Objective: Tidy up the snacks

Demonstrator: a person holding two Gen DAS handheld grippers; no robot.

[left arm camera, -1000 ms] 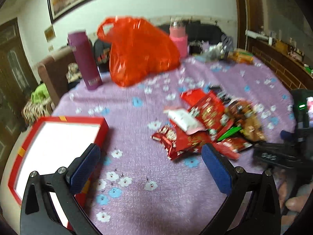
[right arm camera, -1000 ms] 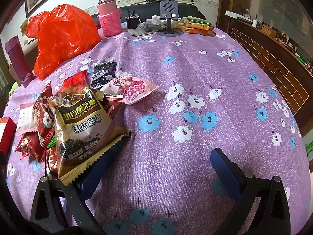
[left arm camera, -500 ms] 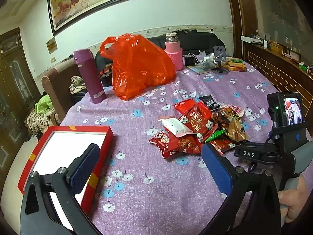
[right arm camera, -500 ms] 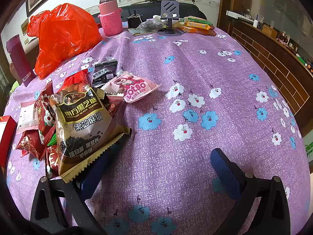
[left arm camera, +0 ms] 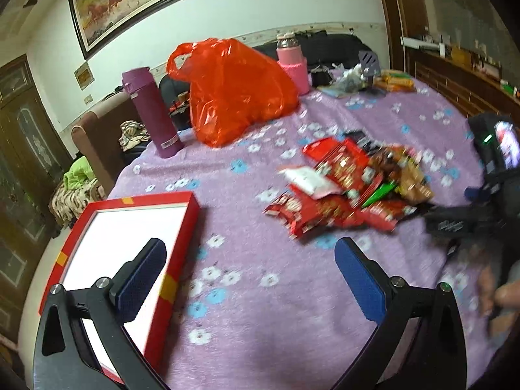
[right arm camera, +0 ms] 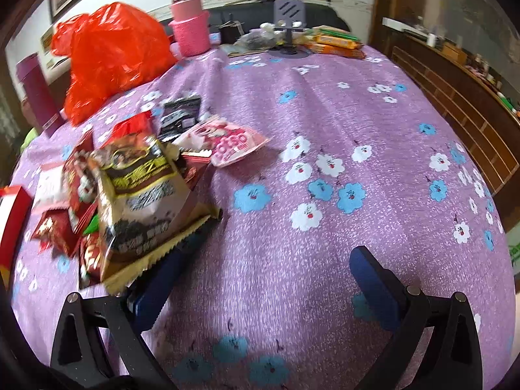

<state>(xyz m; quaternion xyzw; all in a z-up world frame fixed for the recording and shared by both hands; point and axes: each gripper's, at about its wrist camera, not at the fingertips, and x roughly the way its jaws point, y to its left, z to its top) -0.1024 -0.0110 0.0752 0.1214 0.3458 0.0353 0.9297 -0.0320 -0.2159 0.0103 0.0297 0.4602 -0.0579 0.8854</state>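
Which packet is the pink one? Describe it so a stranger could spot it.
Start at the orange bag on the purple tablecloth, then drop to the snack pile. The pink packet lies flat at the pile's right edge, the only pink wrapper.

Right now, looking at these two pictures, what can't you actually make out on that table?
- Left wrist view: the snack pile is motion-blurred, so its packet labels are unreadable.
- Left wrist view: the red box runs under the left hand-held gripper and off the bottom edge.
- Right wrist view: the black sesame packet hides the packets beneath it and part of one finger of the right hand-held gripper.
- What the orange plastic bag holds: opaque.
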